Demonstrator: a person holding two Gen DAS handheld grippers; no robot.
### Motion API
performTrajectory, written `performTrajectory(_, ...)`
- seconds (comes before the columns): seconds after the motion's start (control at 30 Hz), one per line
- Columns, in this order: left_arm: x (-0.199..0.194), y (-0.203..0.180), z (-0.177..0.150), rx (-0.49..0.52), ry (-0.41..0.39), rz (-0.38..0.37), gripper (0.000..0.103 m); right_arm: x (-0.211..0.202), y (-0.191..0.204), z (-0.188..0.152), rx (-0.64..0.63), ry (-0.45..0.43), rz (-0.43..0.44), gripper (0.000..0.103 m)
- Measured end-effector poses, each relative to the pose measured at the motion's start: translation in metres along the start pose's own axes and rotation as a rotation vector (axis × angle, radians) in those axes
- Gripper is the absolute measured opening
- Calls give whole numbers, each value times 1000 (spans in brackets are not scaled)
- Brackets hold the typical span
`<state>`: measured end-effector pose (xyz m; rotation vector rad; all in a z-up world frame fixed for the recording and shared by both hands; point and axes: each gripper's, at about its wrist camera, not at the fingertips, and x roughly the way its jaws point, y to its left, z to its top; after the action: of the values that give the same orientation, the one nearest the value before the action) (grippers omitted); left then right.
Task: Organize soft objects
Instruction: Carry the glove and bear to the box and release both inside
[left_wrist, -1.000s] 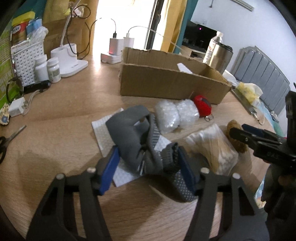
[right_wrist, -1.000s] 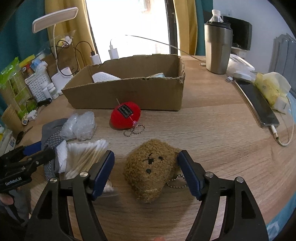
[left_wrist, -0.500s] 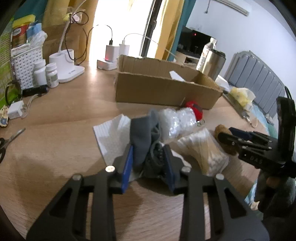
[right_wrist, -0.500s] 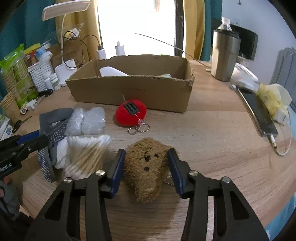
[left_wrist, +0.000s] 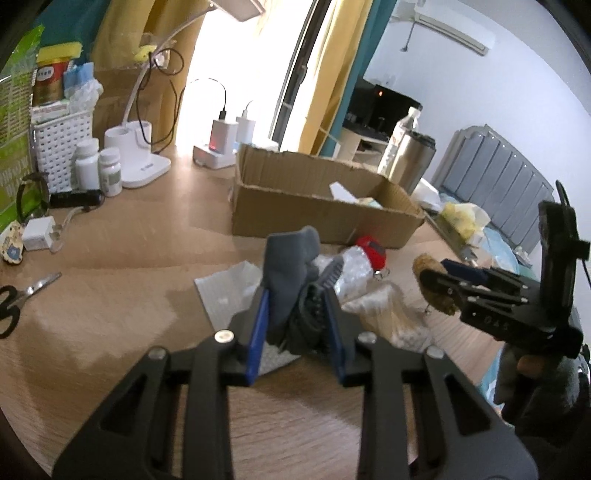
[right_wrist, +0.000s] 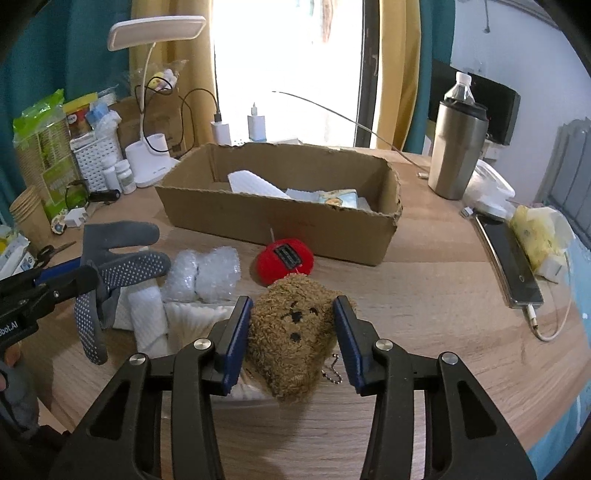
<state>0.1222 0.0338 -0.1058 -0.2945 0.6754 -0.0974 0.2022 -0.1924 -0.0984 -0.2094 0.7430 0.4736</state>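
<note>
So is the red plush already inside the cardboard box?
No, the red plush lies on the table just in front of the cardboard box.

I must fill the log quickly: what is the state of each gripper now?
Left gripper: jaws closing, pads already pressing the grey glove.
Right gripper: shut on the brown plush bear.

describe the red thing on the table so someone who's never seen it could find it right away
Start at the open cardboard box in the middle of the wooden table. Just in front of its near wall lies a round red plush keychain, between the bubble wrap bundle and the brown plush bear. It is the only red item there, with a black label on top.
</note>
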Motion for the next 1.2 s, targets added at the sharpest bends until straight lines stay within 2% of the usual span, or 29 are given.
performTrajectory(0.27, -15, 0, 13, -5, -51, -14, 30, -12, 1, 9, -7, -41, 11, 47)
performTrajectory(0.6, -22, -6, 35, 43, -94, 1, 30, -20, -2, 29, -9, -91, 25, 47)
performTrajectory(1.2, -1, -16, 84, 103, -115, 24, 31, -12, -17, 73, -3, -146, 52, 47)
